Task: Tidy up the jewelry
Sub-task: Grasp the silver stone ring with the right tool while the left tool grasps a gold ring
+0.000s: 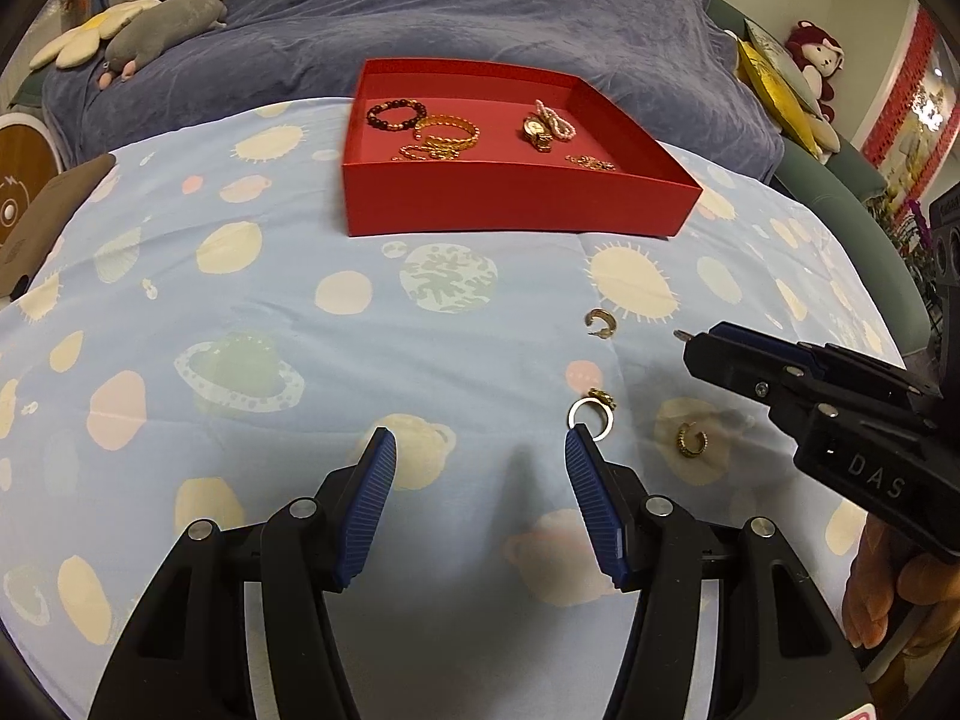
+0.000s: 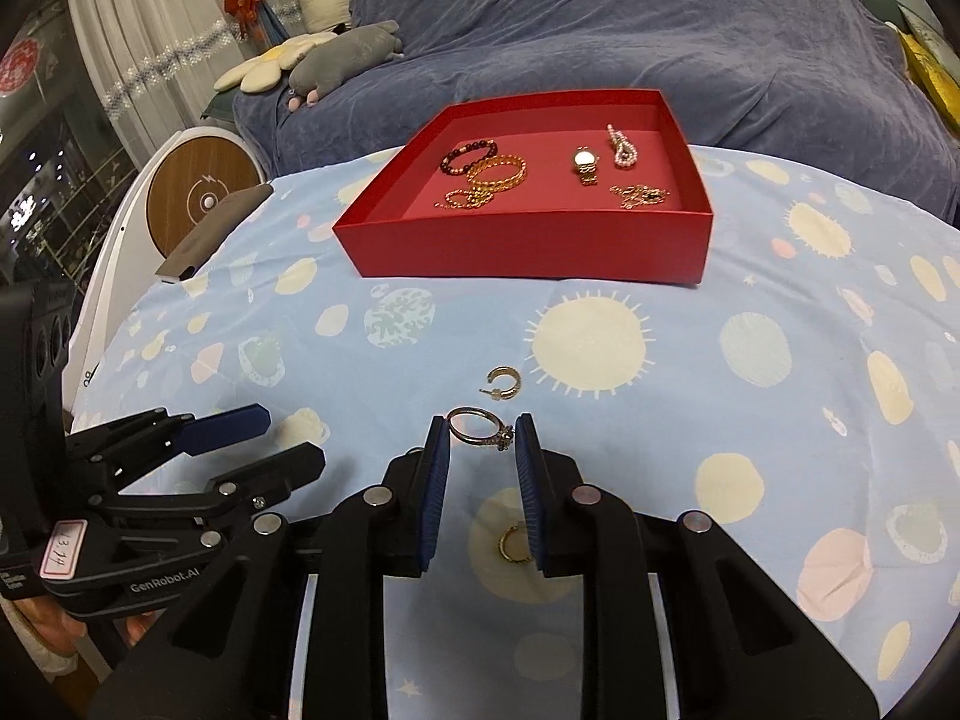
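Observation:
A red tray point(image 1: 516, 198) point(image 2: 528, 246) at the far side of the cloth holds a dark bead bracelet point(image 1: 396, 114), gold bracelets point(image 1: 447, 133), a gold watch point(image 1: 537, 131), a pink bead strand point(image 1: 558, 120) and a small chain point(image 1: 591, 163). On the cloth lie a stone ring point(image 1: 591, 414) point(image 2: 480, 427), a gold hoop earring point(image 1: 600, 322) point(image 2: 503, 383) and a second hoop point(image 1: 691, 441) point(image 2: 515, 543). My left gripper point(image 1: 480, 450) point(image 2: 282, 438) is open and empty, left of the ring. My right gripper point(image 2: 481, 438) point(image 1: 690, 339) is open, its fingertips either side of the ring, above the cloth.
A blue patterned cloth point(image 1: 300, 330) covers the table. A brown phone-like slab point(image 2: 210, 231) lies at its left edge, beside a round wooden disc point(image 2: 201, 198). A blue-covered sofa point(image 2: 600, 48) with plush toys point(image 2: 342, 57) stands behind.

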A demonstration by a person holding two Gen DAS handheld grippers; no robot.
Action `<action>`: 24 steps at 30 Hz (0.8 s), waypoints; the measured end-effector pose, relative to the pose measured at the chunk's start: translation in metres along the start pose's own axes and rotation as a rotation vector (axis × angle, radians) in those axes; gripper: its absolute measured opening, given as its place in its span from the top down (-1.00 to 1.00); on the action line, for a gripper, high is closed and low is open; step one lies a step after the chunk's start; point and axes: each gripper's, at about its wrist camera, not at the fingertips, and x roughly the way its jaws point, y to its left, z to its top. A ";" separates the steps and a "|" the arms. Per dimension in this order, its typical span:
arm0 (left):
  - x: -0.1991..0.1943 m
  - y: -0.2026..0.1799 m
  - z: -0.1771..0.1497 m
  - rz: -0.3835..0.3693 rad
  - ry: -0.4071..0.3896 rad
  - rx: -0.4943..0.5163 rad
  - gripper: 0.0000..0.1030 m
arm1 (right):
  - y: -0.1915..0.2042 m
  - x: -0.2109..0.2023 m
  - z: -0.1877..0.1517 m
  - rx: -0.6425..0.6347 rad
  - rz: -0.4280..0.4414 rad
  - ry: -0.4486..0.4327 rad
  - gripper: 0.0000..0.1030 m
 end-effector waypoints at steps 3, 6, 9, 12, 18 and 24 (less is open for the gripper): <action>0.007 -0.014 0.001 -0.020 0.003 0.020 -0.10 | -0.009 -0.004 -0.002 0.014 -0.007 -0.003 0.58; 0.014 -0.026 0.002 -0.036 0.003 0.038 -0.10 | -0.015 -0.006 -0.006 0.021 -0.013 0.002 0.58; 0.022 -0.035 0.003 -0.048 0.009 0.046 -0.10 | -0.021 -0.009 -0.009 0.027 -0.017 0.006 0.58; 0.030 -0.042 0.004 -0.046 0.012 0.054 -0.10 | -0.028 -0.013 -0.011 0.035 -0.023 0.004 0.58; 0.038 -0.053 0.005 -0.033 0.003 0.088 -0.06 | -0.045 -0.021 -0.015 0.063 -0.039 -0.004 0.58; 0.040 -0.055 0.003 0.007 -0.026 0.126 0.34 | -0.054 -0.022 -0.020 0.073 -0.050 0.003 0.58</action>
